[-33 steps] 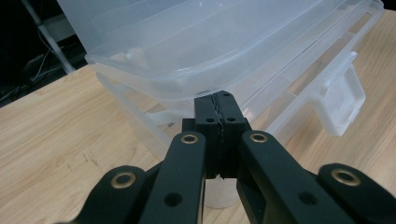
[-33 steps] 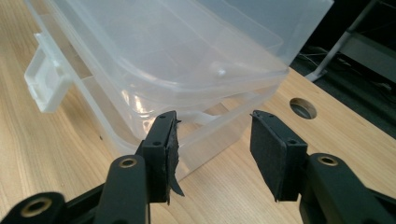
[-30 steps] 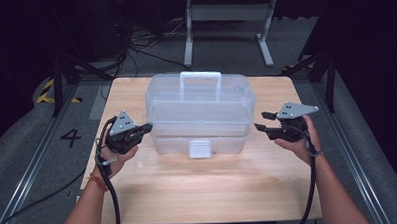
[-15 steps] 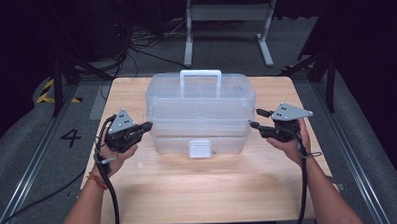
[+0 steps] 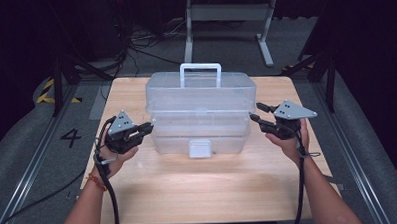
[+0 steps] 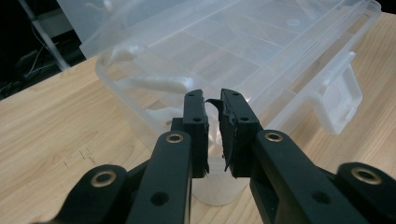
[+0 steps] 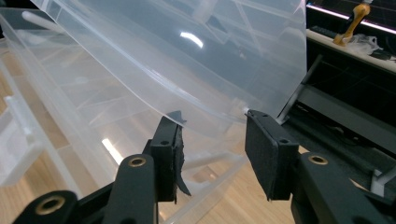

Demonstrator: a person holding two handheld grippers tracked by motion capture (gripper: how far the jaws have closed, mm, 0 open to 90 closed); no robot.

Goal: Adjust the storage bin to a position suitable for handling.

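Clear plastic box (image 5: 199,114), white-handled, lid ajar; left claw (image 5: 146,128) nearly closed at its rim, right claw (image 5: 254,112) apart.

Each hand-held gripper is black, with a grey three-cornered plate on top dotted with small dark holes: the left hand-held gripper (image 5: 143,129) and the right hand-held gripper (image 5: 255,113). Black jaw arms carry brass-ringed pivot screws and flat black pads with ragged edges. A black cable trails from each. The left wrist wears a red-orange band. Forearms are bare, without sleeves.
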